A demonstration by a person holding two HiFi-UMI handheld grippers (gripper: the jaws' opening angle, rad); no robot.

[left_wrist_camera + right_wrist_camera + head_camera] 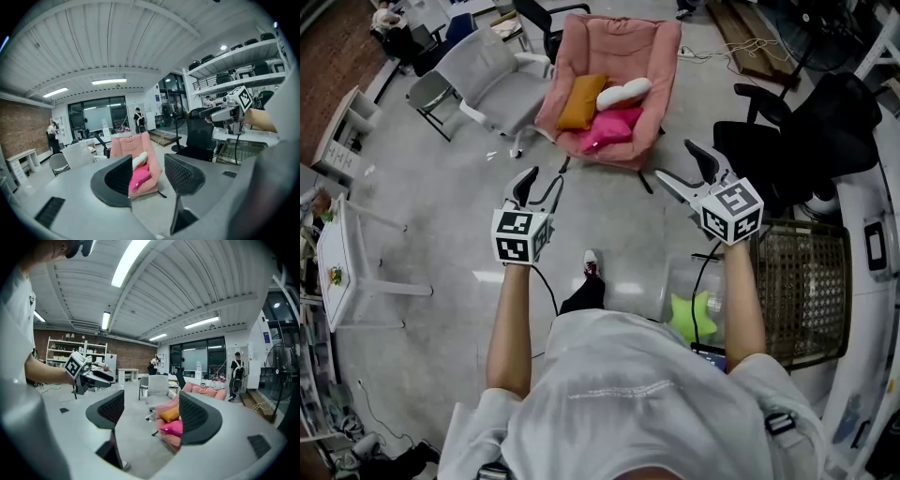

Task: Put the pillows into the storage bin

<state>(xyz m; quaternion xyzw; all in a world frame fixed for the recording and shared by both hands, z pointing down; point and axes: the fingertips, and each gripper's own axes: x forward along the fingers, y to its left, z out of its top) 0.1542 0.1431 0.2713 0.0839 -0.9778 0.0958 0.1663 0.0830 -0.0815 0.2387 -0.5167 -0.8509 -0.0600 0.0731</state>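
Three pillows lie on a pink lounge chair [652,56] across the floor: an orange one [581,101], a white one [623,93] and a magenta one [607,129]. Both grippers are held up in the air well short of the chair, pointing toward it. My left gripper [539,186] is open with nothing between its jaws; past them show the magenta pillow [140,177] and the white pillow [139,160]. My right gripper [677,164] stands open and empty too, with the orange pillow [170,414] and the magenta pillow [172,428] beyond it. A clear storage bin [675,281] at my right side holds a green star-shaped pillow [694,314].
A wicker basket [802,281] stands to the right of the bin, and a black office chair [806,141] is behind it. Grey chairs [487,80] stand left of the pink chair, and a white table [337,272] is at the far left. People stand far back in the room.
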